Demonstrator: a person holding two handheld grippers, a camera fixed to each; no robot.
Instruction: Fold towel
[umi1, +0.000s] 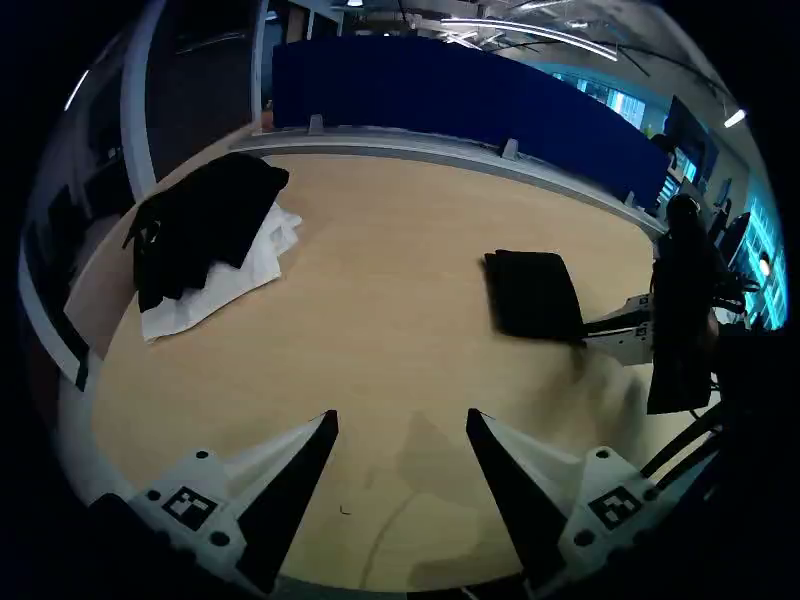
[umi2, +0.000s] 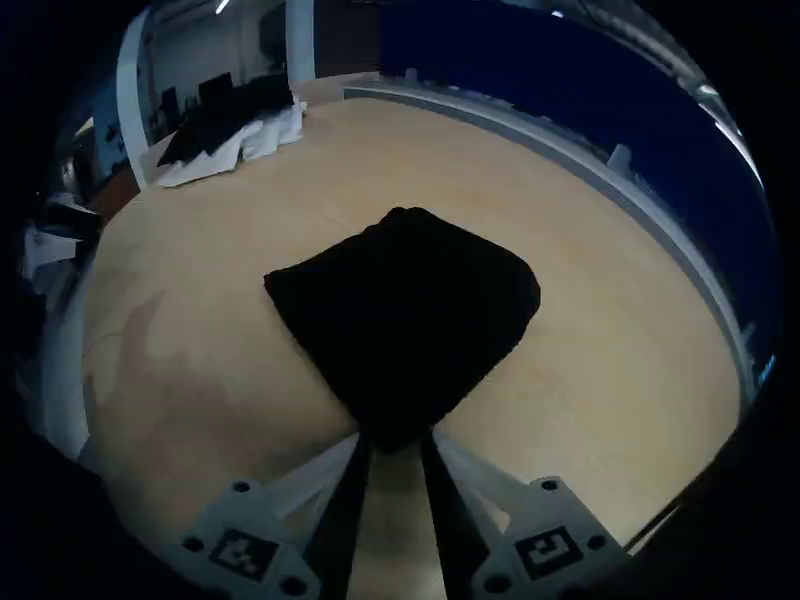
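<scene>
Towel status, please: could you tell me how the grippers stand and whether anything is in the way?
Right gripper shut on near corner of black towel. Left gripper open over bare table. Cloth pile far off, clear of it.

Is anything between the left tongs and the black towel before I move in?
Nothing visible. Bare table lies between the open left tongs and the folded black towel. The right tongs grip one corner of it, and the pile of black and white cloths sits well off to the side.
</scene>
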